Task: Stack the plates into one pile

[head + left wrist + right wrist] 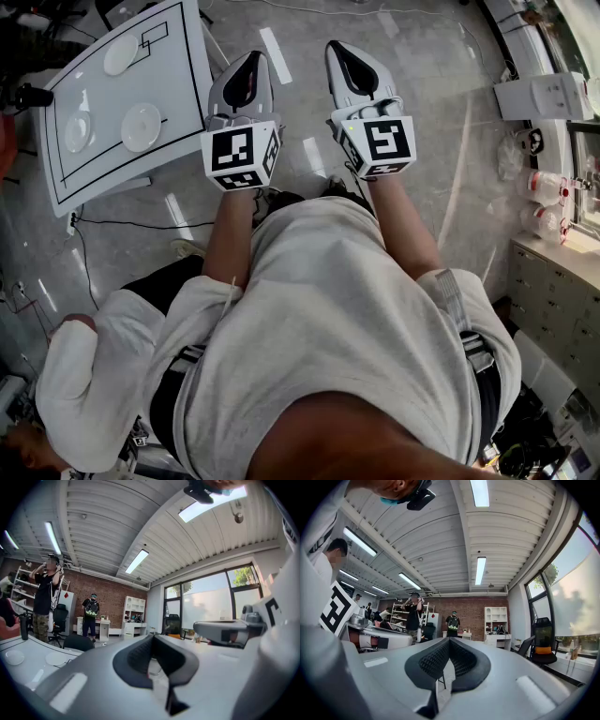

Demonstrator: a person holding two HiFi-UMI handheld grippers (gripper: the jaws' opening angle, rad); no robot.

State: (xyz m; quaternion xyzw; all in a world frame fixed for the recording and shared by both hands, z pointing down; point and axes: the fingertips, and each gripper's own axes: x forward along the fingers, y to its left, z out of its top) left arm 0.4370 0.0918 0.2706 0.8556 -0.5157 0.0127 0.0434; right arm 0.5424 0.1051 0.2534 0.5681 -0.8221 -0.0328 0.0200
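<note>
Standing off from the bench with both grippers clenched and empty, no plate yet lifted.

We judge the stacking has not begun. Our left gripper (248,66) and right gripper (347,61) are held level over the floor, jaws pressed together with nothing between them, well apart from the bench (178,56). We count three plates, each lying alone: one (120,54) toward the far edge, and two side by side closer to the near edge, one (141,127) more central and one (78,131) by the left edge. We count two grippers and one bench. The next move, as we see it, calls for stepping up to the bench, spreading one gripper's jaws and taking a plate by its rim to set onto another.
</note>
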